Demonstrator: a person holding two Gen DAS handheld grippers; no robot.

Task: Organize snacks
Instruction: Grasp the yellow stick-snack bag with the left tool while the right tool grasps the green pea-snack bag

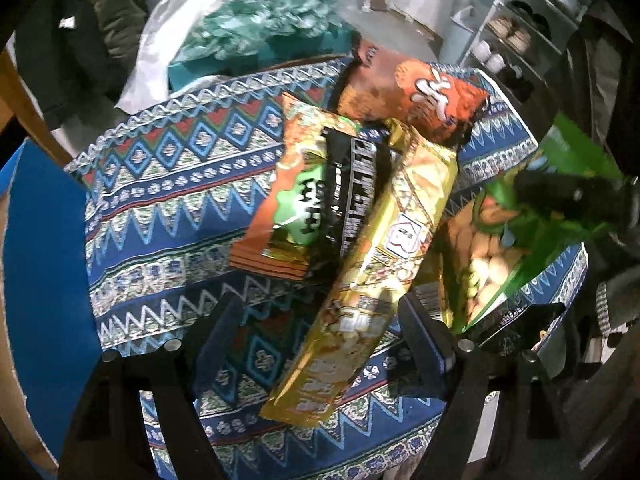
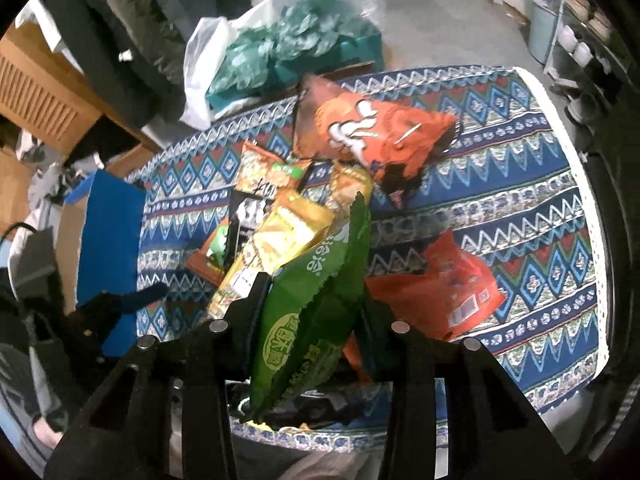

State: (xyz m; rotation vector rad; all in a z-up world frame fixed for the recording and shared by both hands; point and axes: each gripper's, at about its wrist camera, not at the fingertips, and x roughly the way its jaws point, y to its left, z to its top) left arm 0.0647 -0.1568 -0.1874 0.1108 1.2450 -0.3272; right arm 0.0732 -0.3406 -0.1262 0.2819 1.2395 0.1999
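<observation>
Snacks lie heaped on our tabletop point(image 1: 168, 184), which wears a blue patterned cloth with zigzags and diamonds.

From our left wrist camera, a long gold packet point(image 1: 376, 264) runs from the centre down toward 6 o'clock, its lower end lying between the fingers of our left claw point(image 1: 320, 344). That claw stands released, its fingers wide apart at either side of the packet, and we cannot tell whether either pad touches it. A black-labelled packet point(image 1: 352, 192) lies against the gold one's 10 o'clock side, over an orange-and-green packet point(image 1: 292, 196). At 1 o'clock sits an orange bag point(image 1: 420, 96) with white lettering. At 3 o'clock the dark tip of our right claw point(image 1: 568, 196) pinches a green packet point(image 1: 532, 216), blurred. Past the tabletop's far edge, at 12 o'clock, lies teal crumpled material point(image 1: 260, 28) beside white plastic.

From our right wrist camera, our right claw point(image 2: 316, 316) is clenched on the green packet point(image 2: 316, 312), which stands on edge between the fingers and rises toward the centre. Behind it at 11 o'clock is the gold packet point(image 2: 276, 248), and the orange bag point(image 2: 372, 132) lies at 12 o'clock. A red-orange flat packet point(image 2: 452, 288) lies on the cloth at 3 o'clock. One finger of our left claw point(image 2: 136, 300) shows at 9 o'clock.
</observation>
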